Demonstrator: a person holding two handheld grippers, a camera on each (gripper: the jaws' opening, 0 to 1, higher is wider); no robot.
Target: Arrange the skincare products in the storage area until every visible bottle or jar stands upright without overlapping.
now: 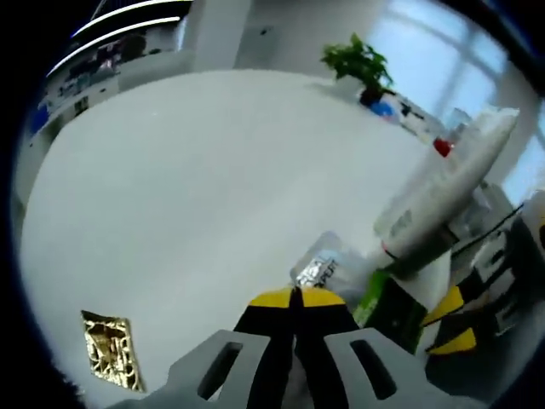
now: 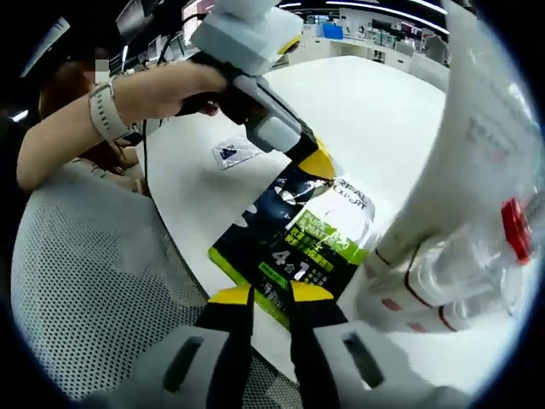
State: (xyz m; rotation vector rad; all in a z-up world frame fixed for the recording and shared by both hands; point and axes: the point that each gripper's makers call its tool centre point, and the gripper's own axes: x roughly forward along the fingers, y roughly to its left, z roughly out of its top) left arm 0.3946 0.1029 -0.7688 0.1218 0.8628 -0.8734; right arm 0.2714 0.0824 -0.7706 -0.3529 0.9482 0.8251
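Right gripper [image 2: 271, 294] fingers at green-black packet's [image 2: 294, 243] near edge.

Each tool has grey slotted jaw bodies with black fingers tipped yellow: left tool [image 1: 295, 298], right tool [image 2: 271, 296]. The person's wrist wears a pale watch band [image 2: 103, 112].

White round table [image 1: 187, 187] carries everything. A gold foil packet [image 1: 109, 349] lies flat near its edge in the left gripper view. A small clear sachet [image 2: 233, 152] lies flat on the top in the right gripper view, apart from the rest. A dark and green sachet pack [image 2: 298, 243] lies at the table edge, with a white tube [image 2: 460, 196] and clear plastic bottles [image 2: 460, 281] just beside it; contact there is unclear.
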